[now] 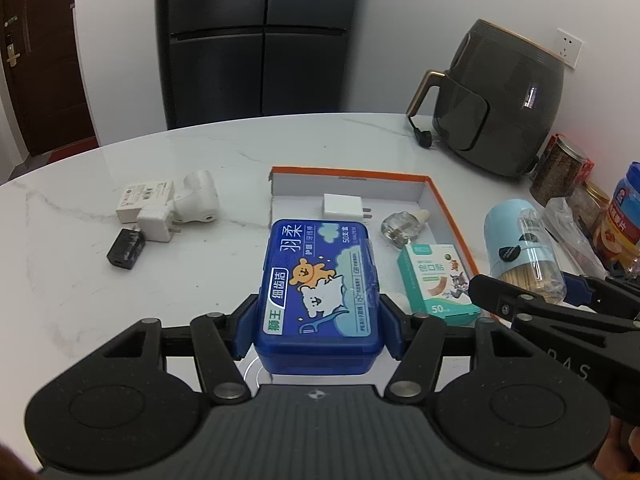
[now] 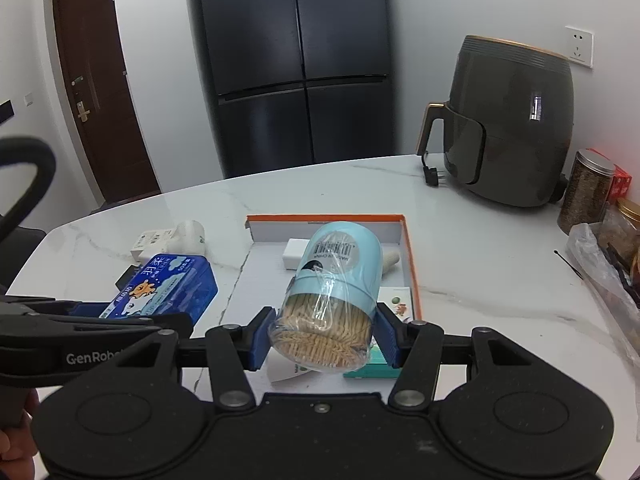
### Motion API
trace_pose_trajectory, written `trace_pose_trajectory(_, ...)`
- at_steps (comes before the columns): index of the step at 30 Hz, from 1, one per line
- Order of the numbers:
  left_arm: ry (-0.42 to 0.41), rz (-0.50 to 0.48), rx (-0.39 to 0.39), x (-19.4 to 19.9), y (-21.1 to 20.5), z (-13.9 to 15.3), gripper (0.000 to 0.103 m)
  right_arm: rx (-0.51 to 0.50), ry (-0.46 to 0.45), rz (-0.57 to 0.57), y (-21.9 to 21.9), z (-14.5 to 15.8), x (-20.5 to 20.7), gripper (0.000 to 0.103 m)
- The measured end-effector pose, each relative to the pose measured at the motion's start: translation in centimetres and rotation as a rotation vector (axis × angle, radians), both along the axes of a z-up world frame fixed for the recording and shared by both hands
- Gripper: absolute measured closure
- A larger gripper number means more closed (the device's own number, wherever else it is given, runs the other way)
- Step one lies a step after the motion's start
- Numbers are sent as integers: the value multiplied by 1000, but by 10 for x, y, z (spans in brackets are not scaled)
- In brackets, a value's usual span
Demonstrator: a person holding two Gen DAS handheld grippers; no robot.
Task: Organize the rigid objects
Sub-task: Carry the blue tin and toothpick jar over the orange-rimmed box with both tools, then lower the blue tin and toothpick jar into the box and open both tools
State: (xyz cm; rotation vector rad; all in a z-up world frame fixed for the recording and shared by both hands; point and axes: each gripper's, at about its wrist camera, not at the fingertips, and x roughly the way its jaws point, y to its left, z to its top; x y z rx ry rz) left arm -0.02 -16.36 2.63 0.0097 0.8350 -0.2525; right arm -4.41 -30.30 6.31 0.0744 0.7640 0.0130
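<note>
Your left claw [image 1: 318,326] is pinching the blue floss-pick box [image 1: 320,292] by its sides, carried just above the counter [image 1: 200,280] at the near edge of the orange-rimmed tray [image 1: 448,200]. Your right claw [image 2: 324,338] is clamped on the pale blue toothpick jar [image 2: 332,300], tilted, full of sticks, over the tray. Inside it: a teal bandage box [image 1: 438,284] nearest, then a clear glass bottle [image 1: 400,228], then a white charger [image 1: 344,206] toward the back wall.
</note>
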Motion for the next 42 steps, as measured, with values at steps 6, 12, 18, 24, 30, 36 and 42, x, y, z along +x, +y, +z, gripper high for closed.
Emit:
trace_pose_trajectory(6, 1, -17, 3, 2, -9, -1, 42, 7, 1, -15, -8, 0, 0, 38)
trace_pose_trajectory(12, -1, -21, 6, 6, -14, -1, 42, 12, -4, -26, -14, 0, 4, 38)
trace_pose_trajectory(18, -11, -19, 3, 14, -18, 2, 42, 15, -11, -23, -16, 1, 10, 38)
trace_pose_trajectory(24, -29, -21, 1, 22, -23, 8, 42, 16, -27, -23, -19, 5, 21, 43)
trace_pose_trajectory(30, -18, -17, 11, 35, -28, 6, 42, -1, -15, -11, -20, 0, 35, 43)
trace_pose_trajectory(36, -11, -15, 4, 42, -28, 5, 42, 1, -26, -4, -22, 1, 39, 43)
trace_pose_trajectory(42, -24, -15, 6, 51, -31, 8, 42, -1, -44, -2, -22, 7, 45, 43)
